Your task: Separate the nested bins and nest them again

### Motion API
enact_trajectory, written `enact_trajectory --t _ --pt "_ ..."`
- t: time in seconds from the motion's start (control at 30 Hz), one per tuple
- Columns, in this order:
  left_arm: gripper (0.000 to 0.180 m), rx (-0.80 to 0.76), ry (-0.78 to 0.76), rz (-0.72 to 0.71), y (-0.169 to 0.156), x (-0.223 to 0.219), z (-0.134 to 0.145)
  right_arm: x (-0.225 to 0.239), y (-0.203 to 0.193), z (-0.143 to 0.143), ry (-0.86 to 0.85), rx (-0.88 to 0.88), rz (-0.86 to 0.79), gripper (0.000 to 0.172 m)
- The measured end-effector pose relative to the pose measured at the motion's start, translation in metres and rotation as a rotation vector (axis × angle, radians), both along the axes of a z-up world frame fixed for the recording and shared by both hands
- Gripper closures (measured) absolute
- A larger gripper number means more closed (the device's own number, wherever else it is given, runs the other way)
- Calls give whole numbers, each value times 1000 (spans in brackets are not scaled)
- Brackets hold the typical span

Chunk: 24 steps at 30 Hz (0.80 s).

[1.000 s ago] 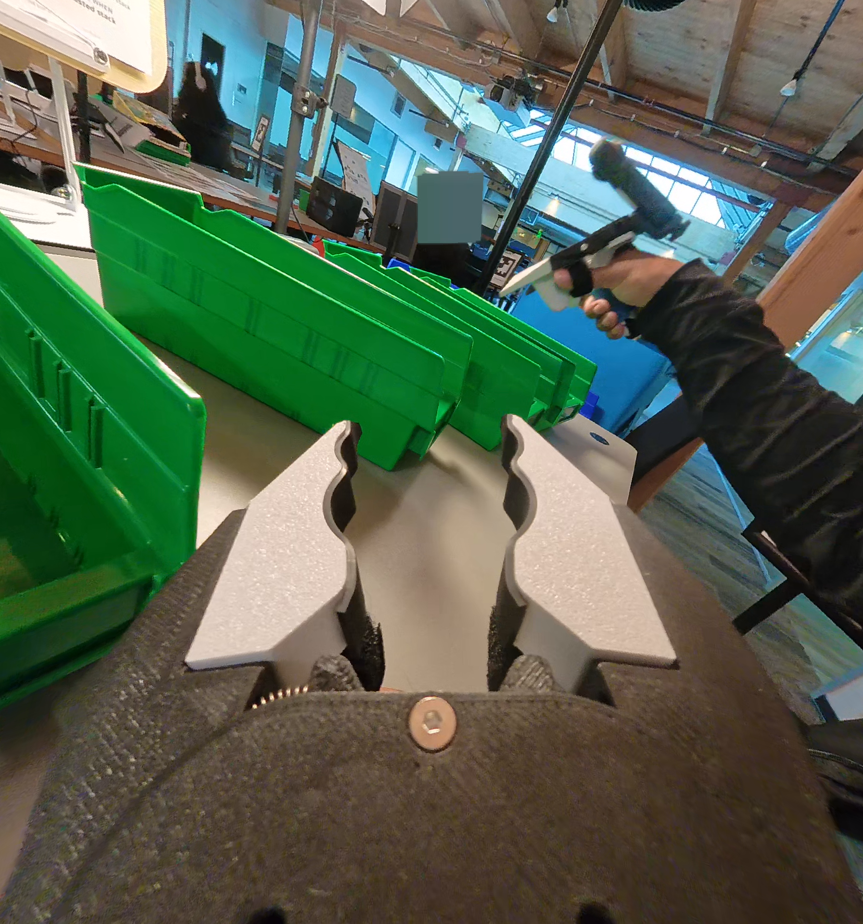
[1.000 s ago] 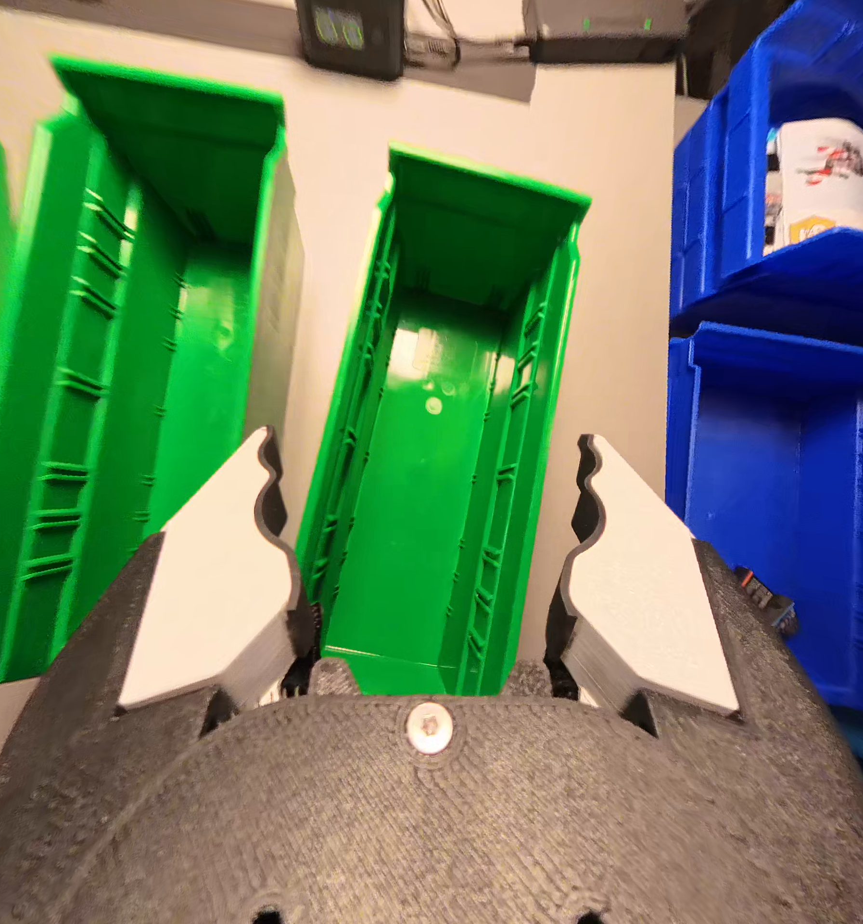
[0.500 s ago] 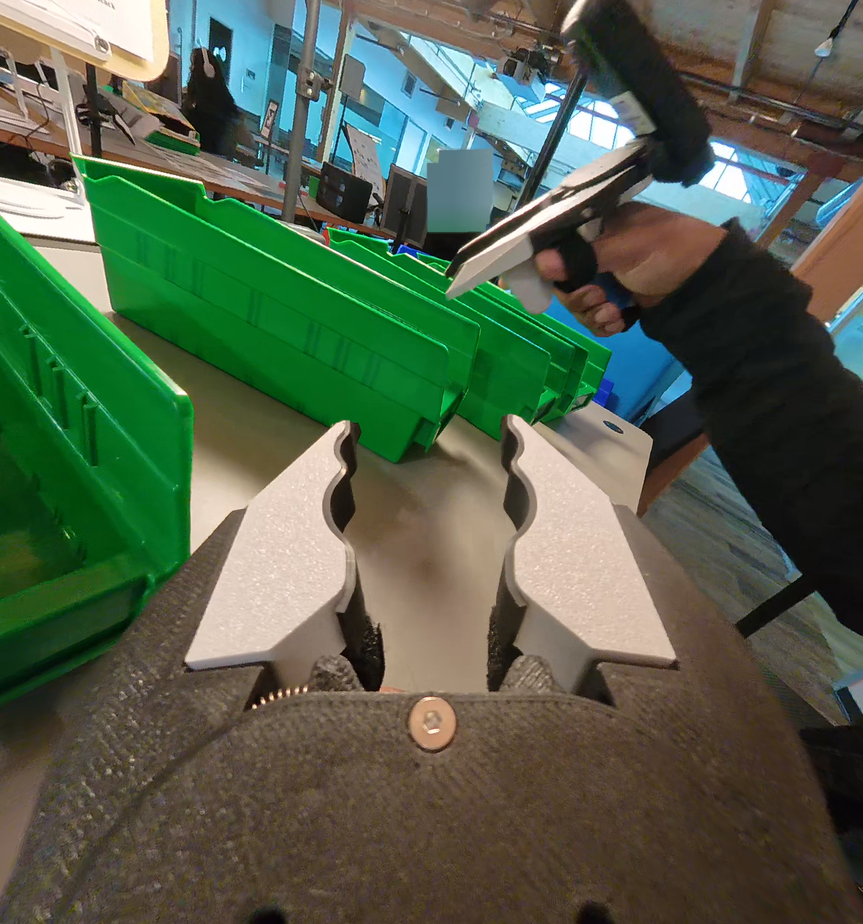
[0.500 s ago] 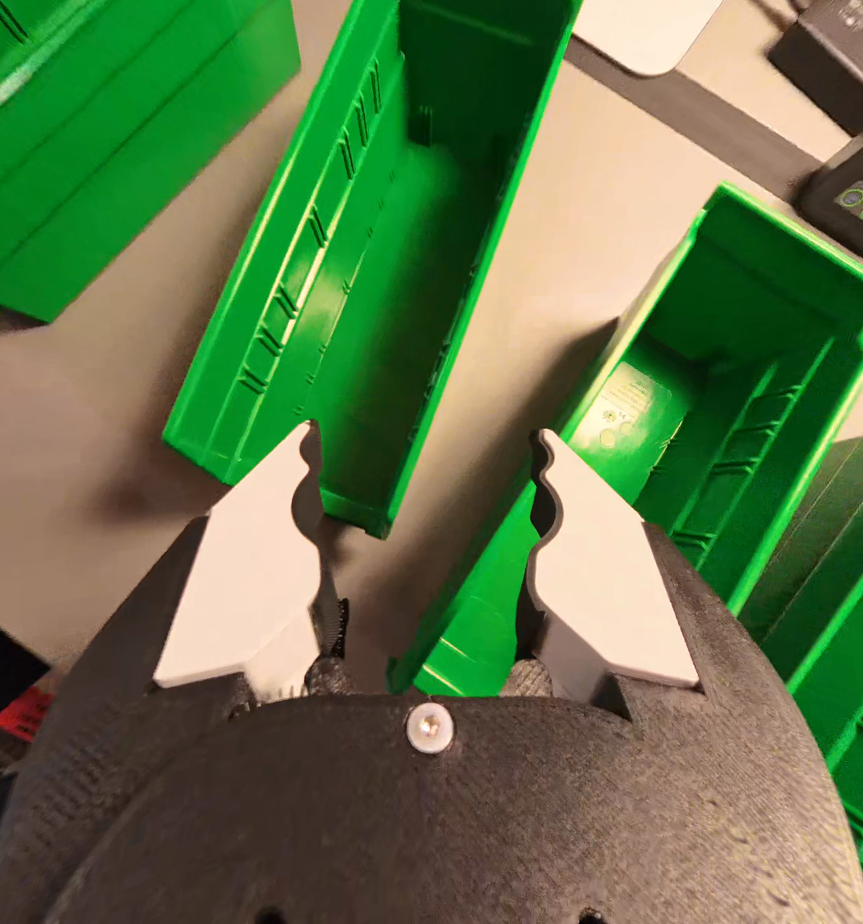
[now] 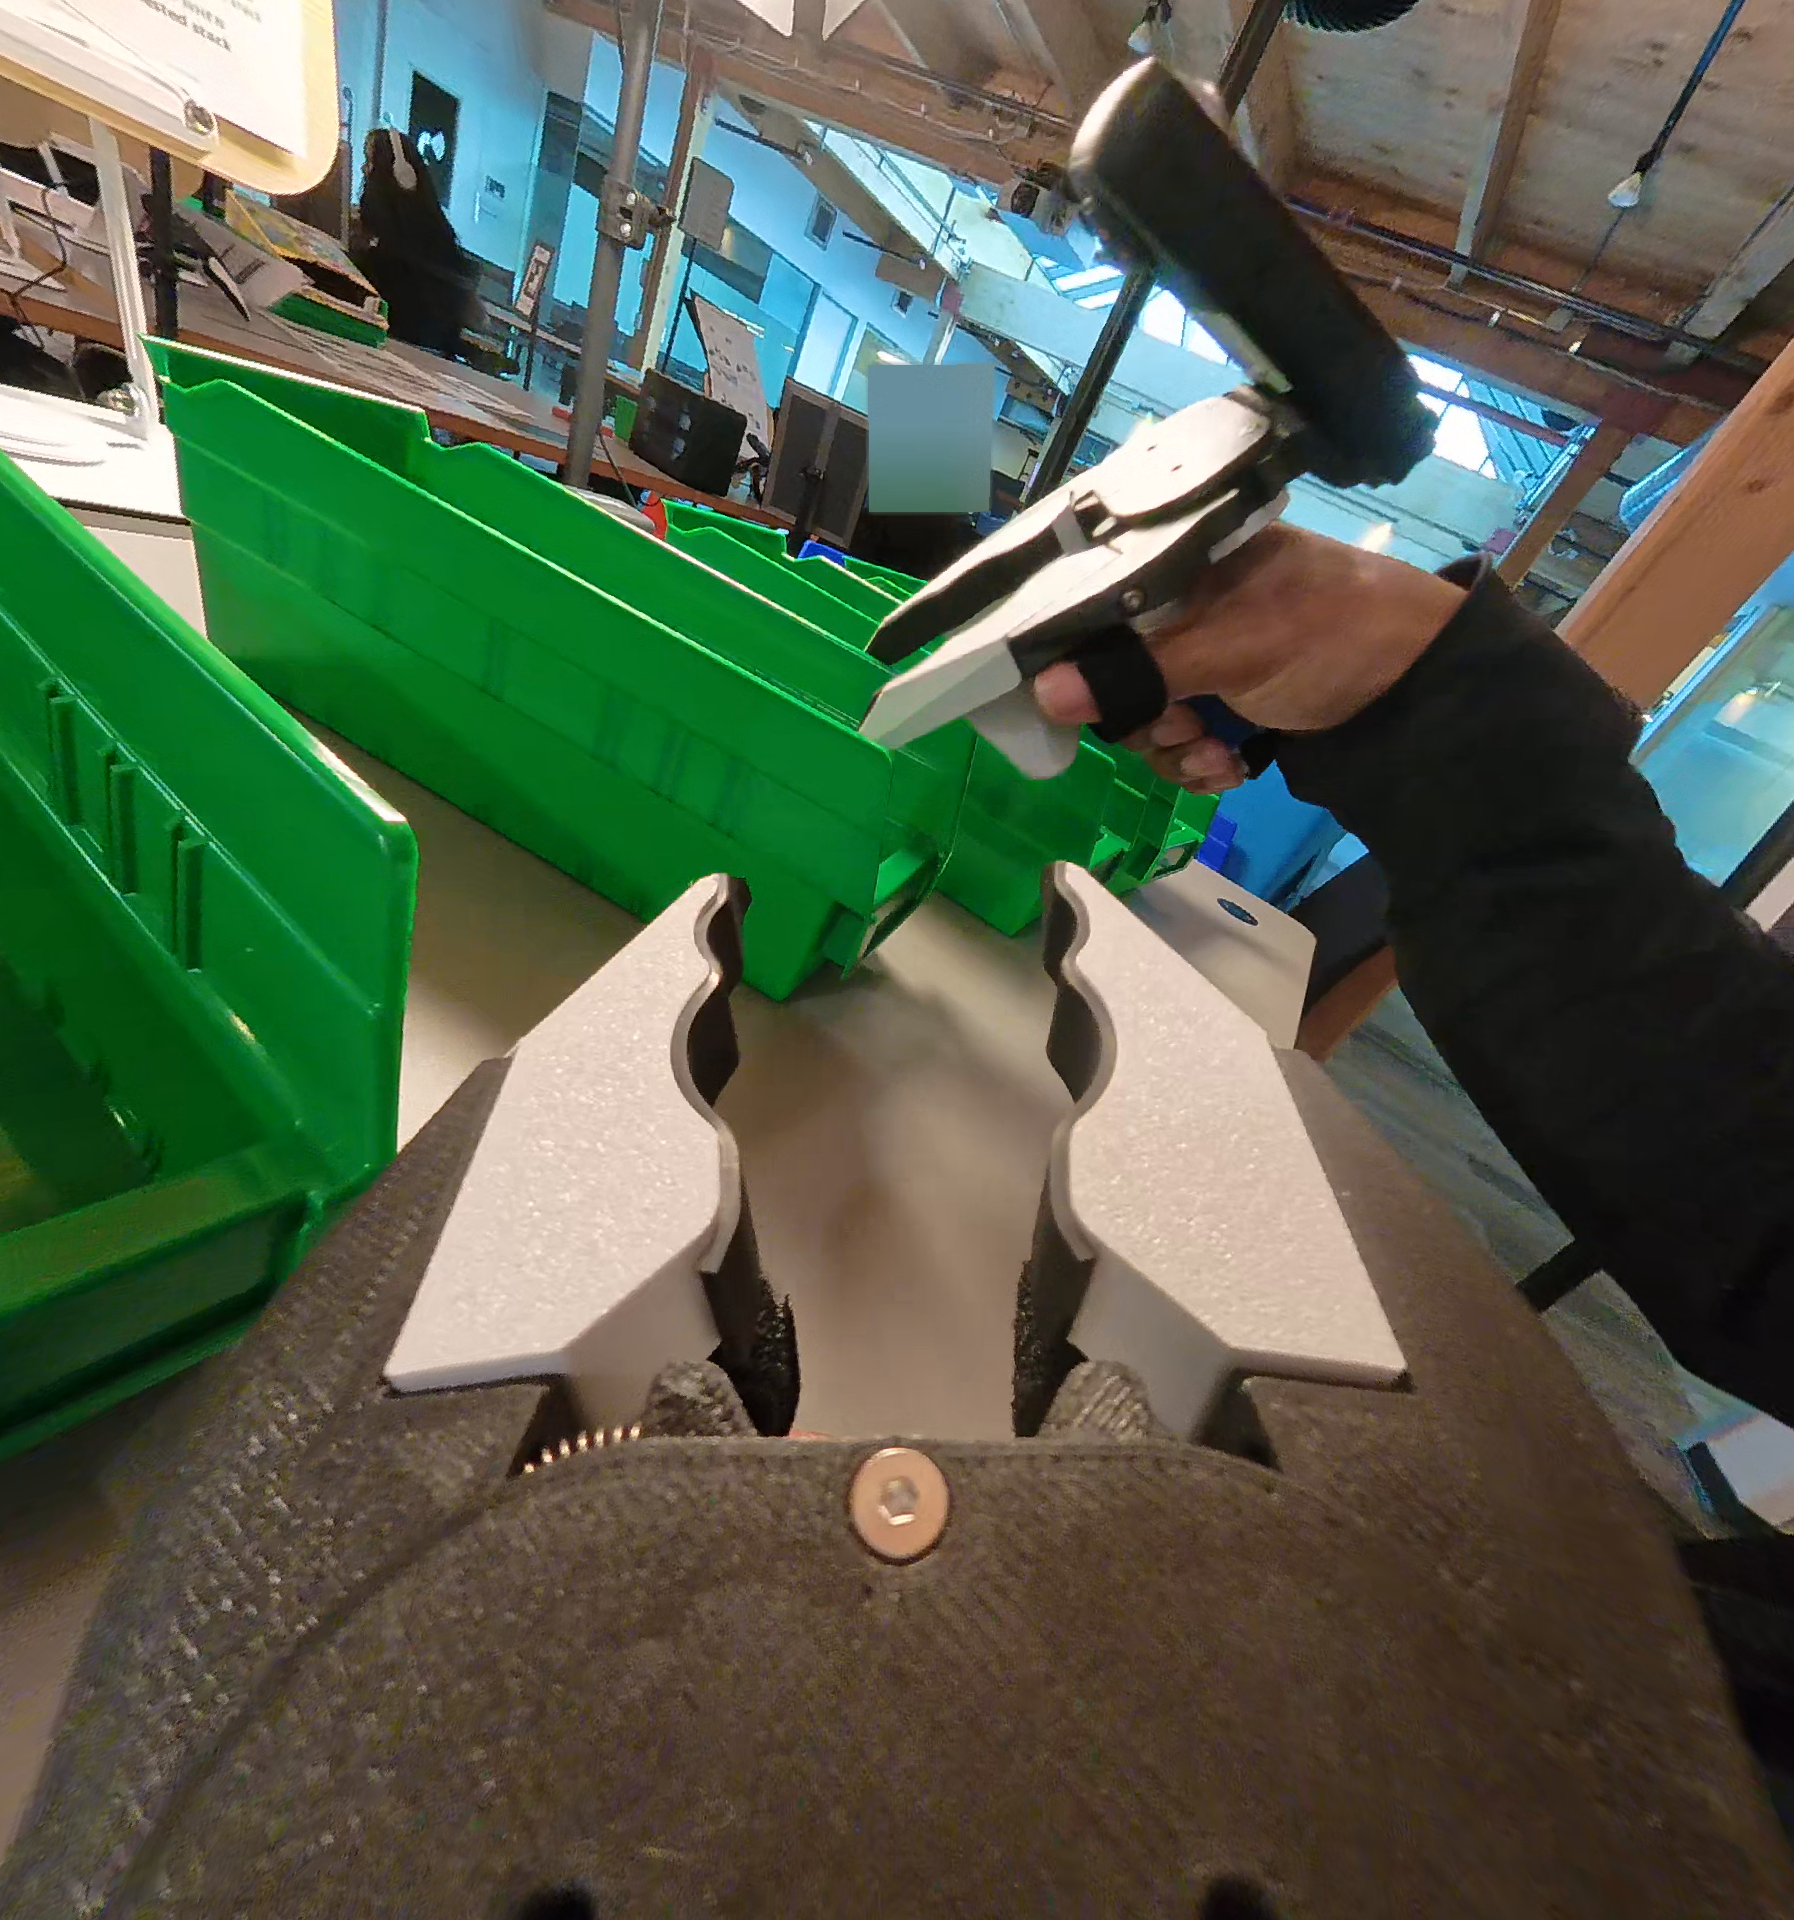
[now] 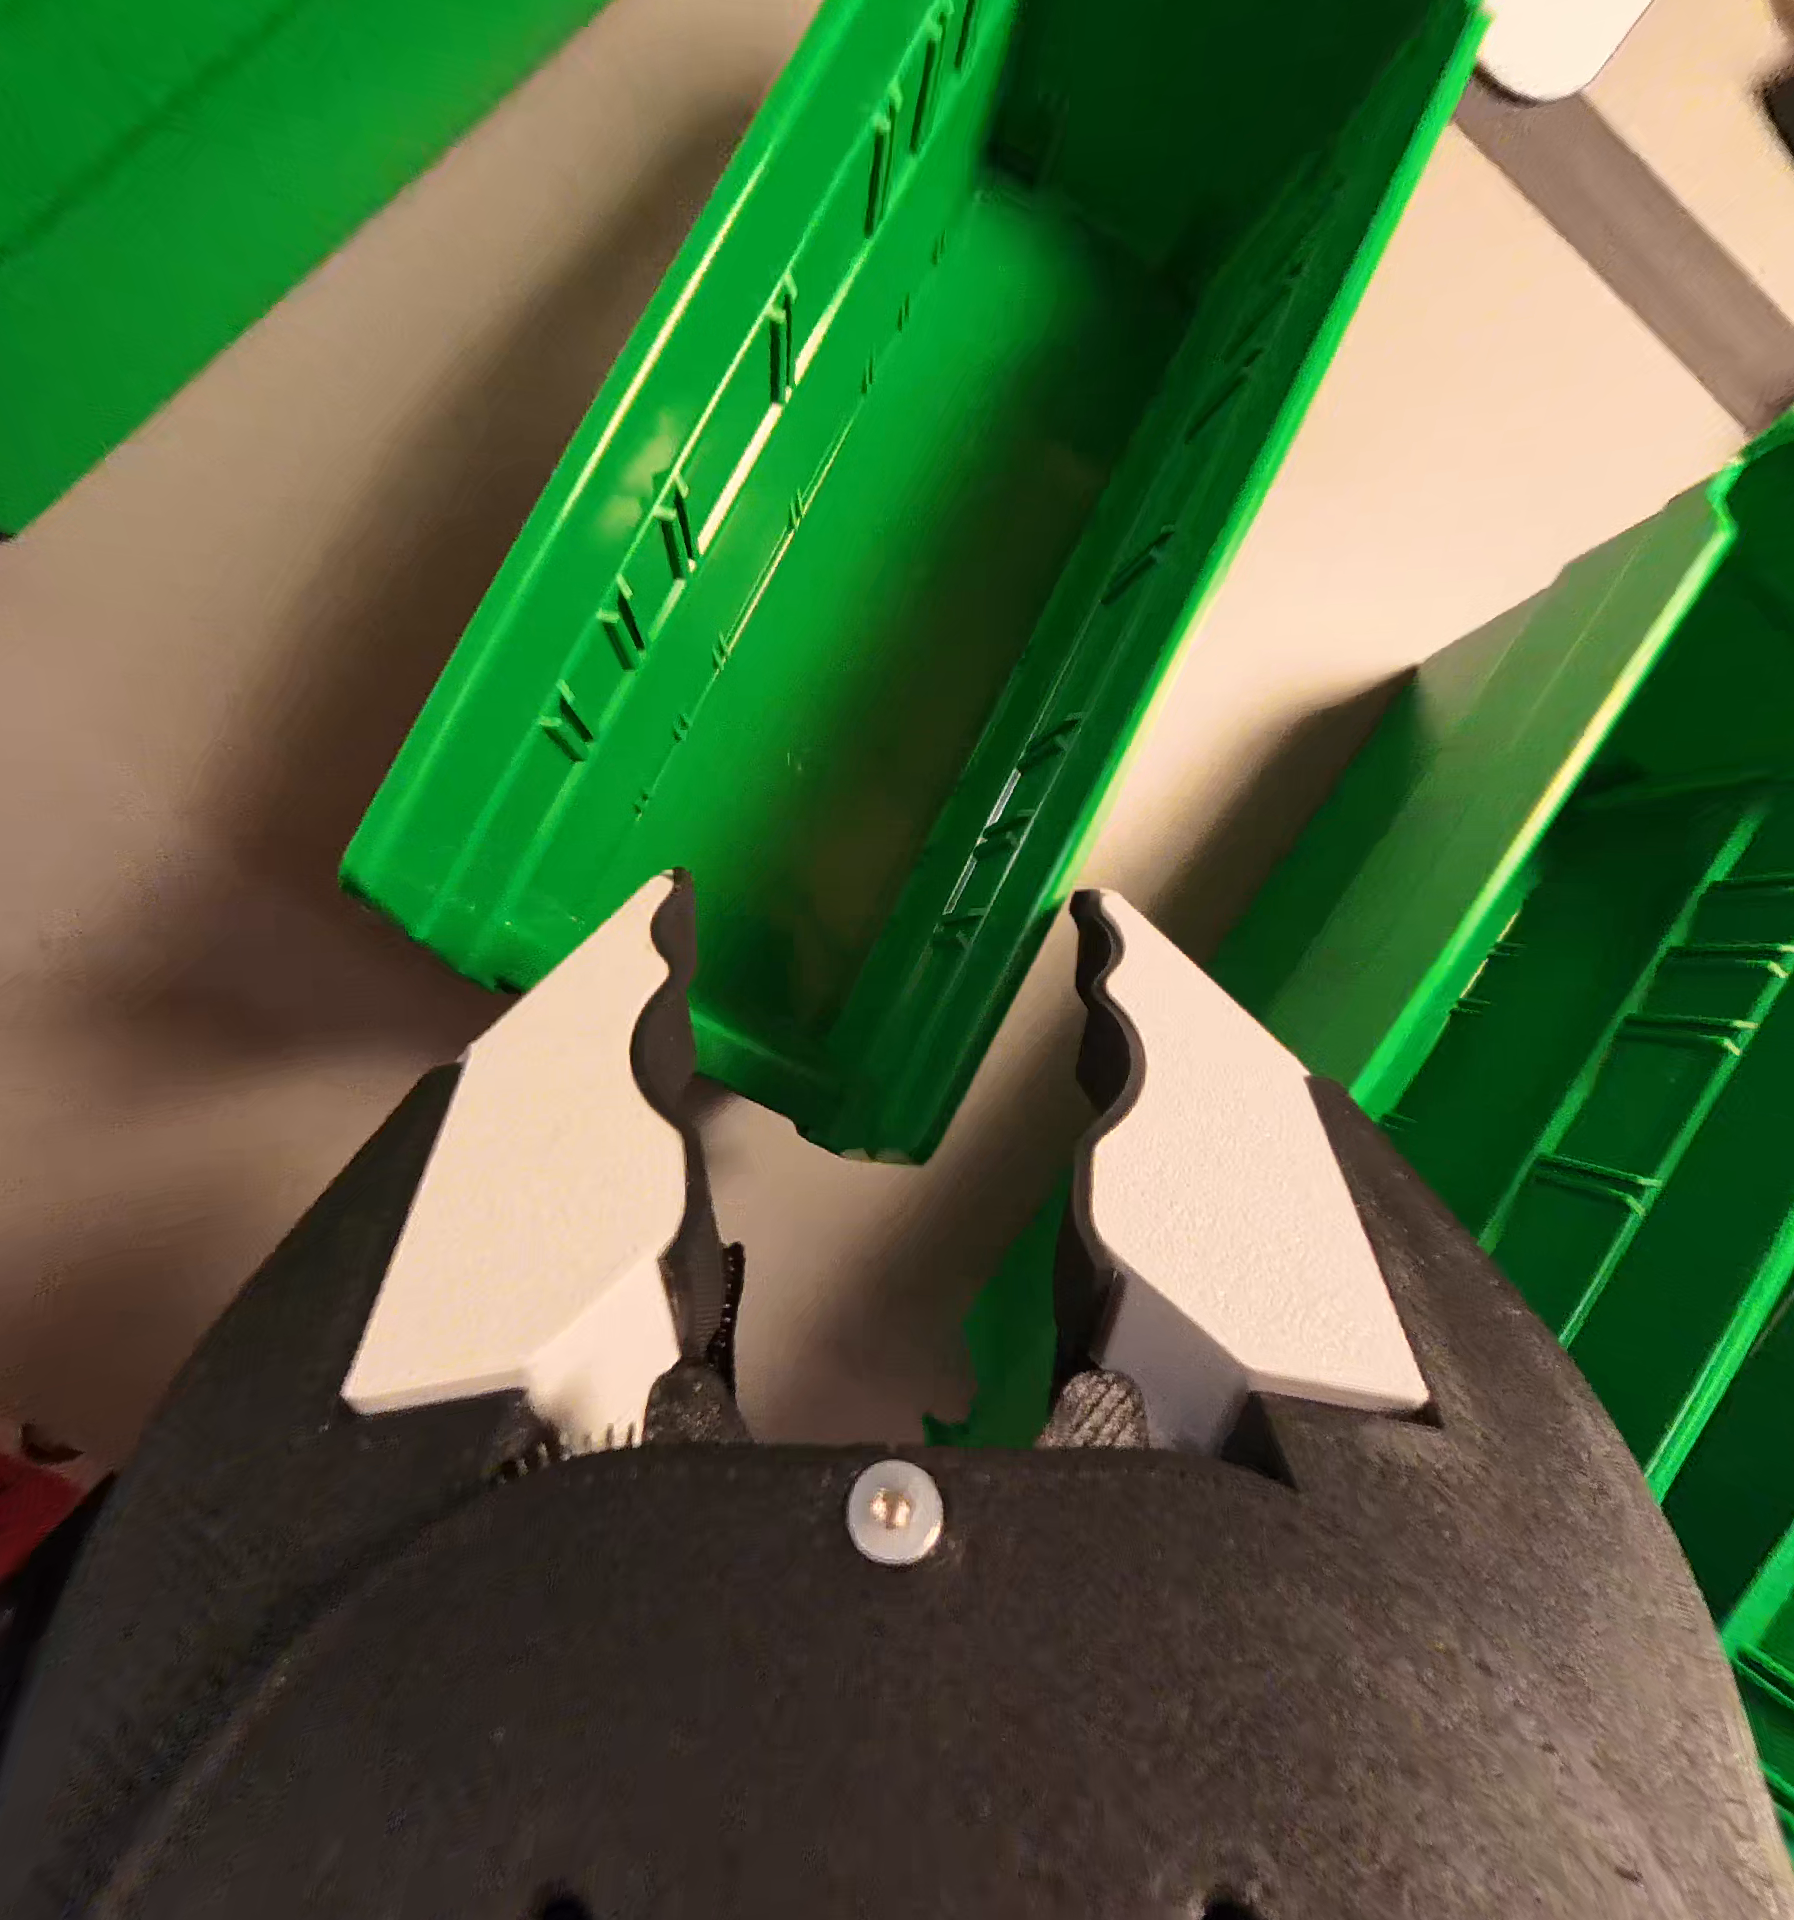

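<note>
Left wrist view, left tool low over the grey surface, fingers apart on nothing, green bins just beyond, right wrist view, right tool spread bare above an open green bin, another bin beside

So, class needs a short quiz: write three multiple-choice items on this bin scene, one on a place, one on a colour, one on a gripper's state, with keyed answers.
1. Where is the right gripper?
A. above a green bin's near end
B. flat on the floor
C. inside a blue bin

2. What colour are the bins on the table?
A. red
B. green
C. yellow

3. How is the left gripper?
A. shut on a bin
B. holding paper
C. open, nothing between its fingers

Answers: 1 A, it hangs over the bin; 2 B, every tabletop bin is green; 3 C, only bare table shows between the fingers.
</note>
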<state>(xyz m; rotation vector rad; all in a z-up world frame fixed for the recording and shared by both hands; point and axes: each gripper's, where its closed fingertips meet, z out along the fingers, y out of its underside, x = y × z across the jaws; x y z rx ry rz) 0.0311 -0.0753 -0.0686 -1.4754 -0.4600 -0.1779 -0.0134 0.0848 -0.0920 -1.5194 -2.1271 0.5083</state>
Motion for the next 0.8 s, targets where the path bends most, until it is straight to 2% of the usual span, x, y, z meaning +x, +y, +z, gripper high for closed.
enact_trajectory --t 0.03,0.13,0.27,0.4,0.5,0.57,0.67,0.8 --pt "123 -5 2 3 0 0 0 0 0 4 20 -21 -5 97" --pt "123 -23 8 14 2 -1 -2 -2 3 12 64 -61 -32 97" --pt "122 -60 8 19 5 -1 -7 -1 5 -9 -4 -32 -38 96" --pt "122 -57 24 28 4 -1 -5 3 -10 -28 -46 12 8 97" --pt "121 -100 26 40 0 -2 -6 15 -40 -29 -61 -75 102 103" --pt "115 -125 37 76 -5 -7 6 25 -57 -25 -54 -150 151 108" --pt "104 -184 69 177 -12 -24 37 36 -63 -16 15 -197 144 105" --pt "85 -345 117 167 8 -40 72 50 -73 -6 146 -368 101 103"
